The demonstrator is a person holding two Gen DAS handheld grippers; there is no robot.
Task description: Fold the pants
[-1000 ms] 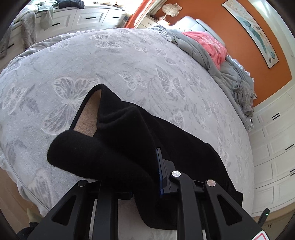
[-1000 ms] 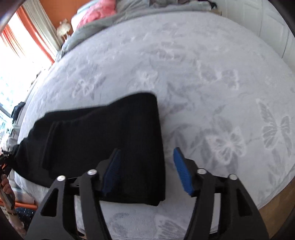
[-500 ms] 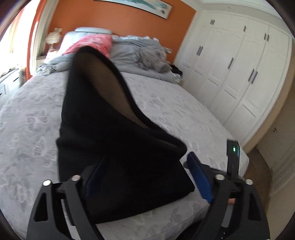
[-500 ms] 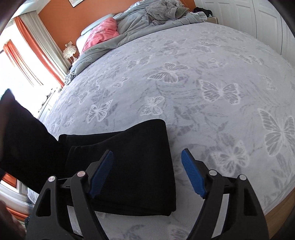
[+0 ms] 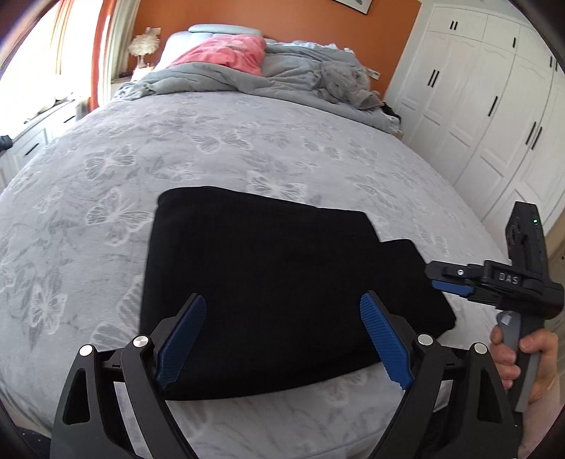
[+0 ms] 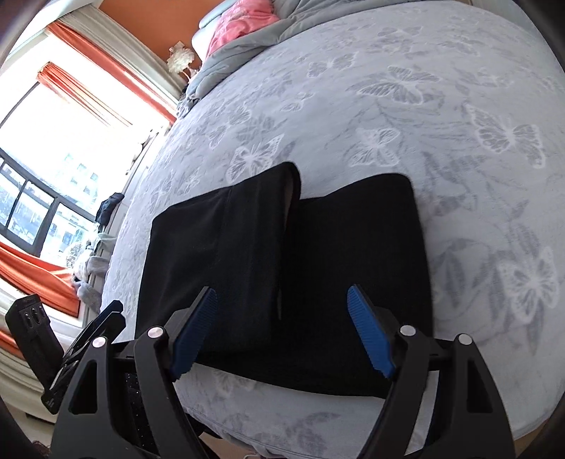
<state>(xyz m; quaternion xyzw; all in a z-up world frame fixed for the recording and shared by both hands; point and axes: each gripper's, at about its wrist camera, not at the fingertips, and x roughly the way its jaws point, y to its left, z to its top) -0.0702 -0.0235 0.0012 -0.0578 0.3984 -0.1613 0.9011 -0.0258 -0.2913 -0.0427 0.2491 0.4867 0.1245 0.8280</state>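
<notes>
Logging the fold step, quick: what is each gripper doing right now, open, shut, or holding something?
Left gripper: jaws open, holding nothing, above the folded black pants.
Right gripper: jaws open, holding nothing, over the same pants.

A wide bed [image 5: 247, 148] fills the room, covered in a grey spread patterned with pale butterflies. At its head lie a crumpled grey duvet [image 5: 282, 79] and a pink pillow [image 5: 226, 53] against an orange wall [image 5: 282, 17]. White panelled wardrobes [image 5: 494, 106] line one side; bright daylight pours through a window [image 6: 53, 159] framed by orange curtains [image 6: 106, 70].
</notes>
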